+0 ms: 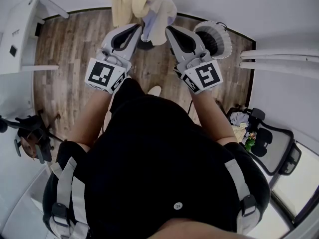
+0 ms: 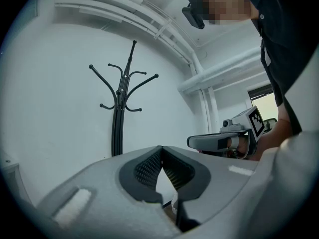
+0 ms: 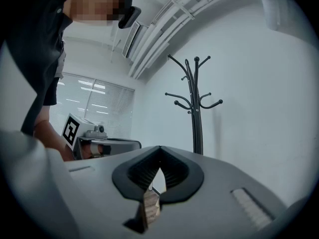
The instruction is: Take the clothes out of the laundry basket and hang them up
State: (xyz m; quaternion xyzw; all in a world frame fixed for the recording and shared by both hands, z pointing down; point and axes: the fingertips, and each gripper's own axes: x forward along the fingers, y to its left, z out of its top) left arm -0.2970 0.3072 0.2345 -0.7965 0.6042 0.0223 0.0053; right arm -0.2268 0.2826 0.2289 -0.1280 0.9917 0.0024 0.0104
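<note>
In the head view a cream and pale-yellow garment (image 1: 149, 6) bunches right at the tips of both grippers, which are held up side by side in front of my chest. The left gripper (image 1: 141, 30) and the right gripper (image 1: 168, 30) each meet the cloth. Seen in its own view, the left gripper (image 2: 160, 148) has its pads together, with a pale sliver behind them. The right gripper (image 3: 159, 148) looks the same, with pale cloth and wooden floor showing through the gap. Both gripper views face a bare black coat rack (image 2: 118, 113) (image 3: 196, 108) against a white wall.
A round white ribbed basket (image 1: 214, 36) stands on the wood floor to the right of the grippers. A black frame holding mixed clothes (image 1: 244, 126) is at my right side. A white desk (image 1: 22, 34) lies far left, and white pipes (image 1: 279, 59) run along the right wall.
</note>
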